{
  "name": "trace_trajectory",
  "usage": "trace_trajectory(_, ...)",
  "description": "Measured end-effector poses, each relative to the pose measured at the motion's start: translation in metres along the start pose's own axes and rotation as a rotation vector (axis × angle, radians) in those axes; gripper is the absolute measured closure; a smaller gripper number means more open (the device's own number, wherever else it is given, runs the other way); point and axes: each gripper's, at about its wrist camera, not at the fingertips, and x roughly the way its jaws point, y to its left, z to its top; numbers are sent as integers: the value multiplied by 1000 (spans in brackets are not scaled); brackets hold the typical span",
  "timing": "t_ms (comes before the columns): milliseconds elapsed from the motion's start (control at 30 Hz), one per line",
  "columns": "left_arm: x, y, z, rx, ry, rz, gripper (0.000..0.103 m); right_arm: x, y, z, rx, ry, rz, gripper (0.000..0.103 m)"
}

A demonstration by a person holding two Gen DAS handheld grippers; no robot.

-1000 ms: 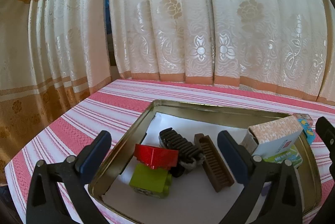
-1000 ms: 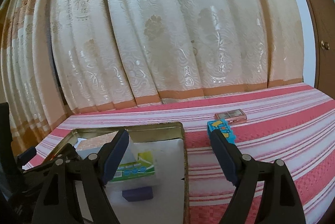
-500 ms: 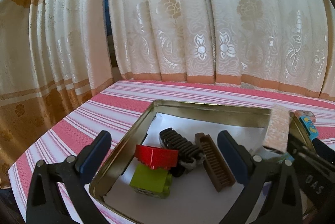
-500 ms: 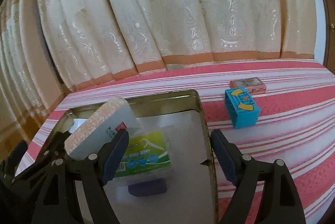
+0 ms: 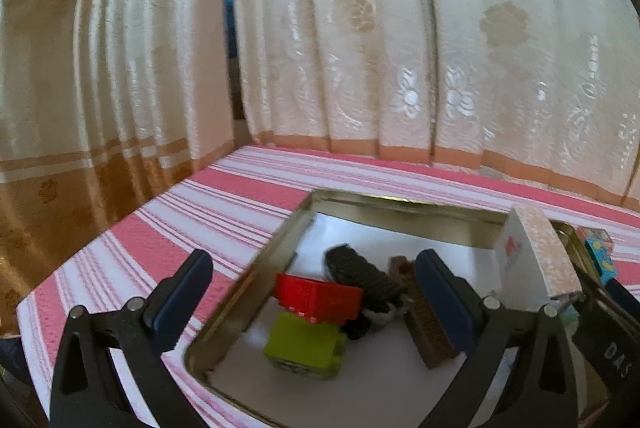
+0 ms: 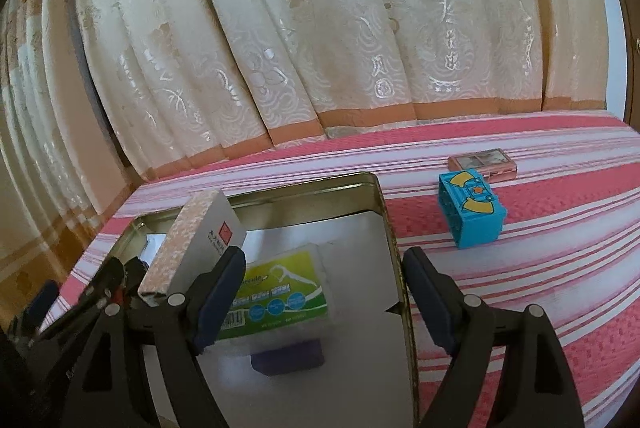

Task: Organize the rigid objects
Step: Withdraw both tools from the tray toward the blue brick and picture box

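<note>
A gold metal tray holds a red brick on a green brick, a black comb and a brown comb. My left gripper hovers open over them, holding nothing. A white box with a pink patterned side stands tilted on its edge, leaning at the outer side of the right gripper's left finger. My right gripper is open above a green floss-pick box and a purple block. A blue brick lies on the cloth outside the tray.
A pink flat case lies just behind the blue brick. The table wears a pink striped cloth. Cream curtains hang close behind the table. The table's left edge is near the tray.
The white box has gone from lying flat on the floss-pick box to standing on its edge. The right gripper has come in lower over the tray. The left gripper has stayed in place.
</note>
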Motion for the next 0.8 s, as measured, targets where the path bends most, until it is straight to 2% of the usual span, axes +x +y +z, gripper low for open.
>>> trace_trajectory(67,-3,2,0,0,-28,30,0,-3,2,-1,-13,-7,-4,20)
trace_trajectory(167,-4,0,1,18,-38,36,0,-7,6,-2,-34,-29,1,20)
trace_trajectory(300,-7,-1,1,30,-53,42,1,-23,29,-6,-159,-116,-13,21)
trace_trajectory(367,-5,2,1,16,-49,61,1,-26,39,-8,-214,-142,-21,20)
trace_trajectory(433,-1,9,2,-19,-23,47,1,-23,42,-7,-238,-132,7,20)
trace_trajectory(633,0,11,2,-40,-19,58,1,-23,35,-5,-199,-130,13,20)
trace_trajectory(800,-4,9,0,-28,-36,45,1,-35,20,-2,-143,-185,-19,20)
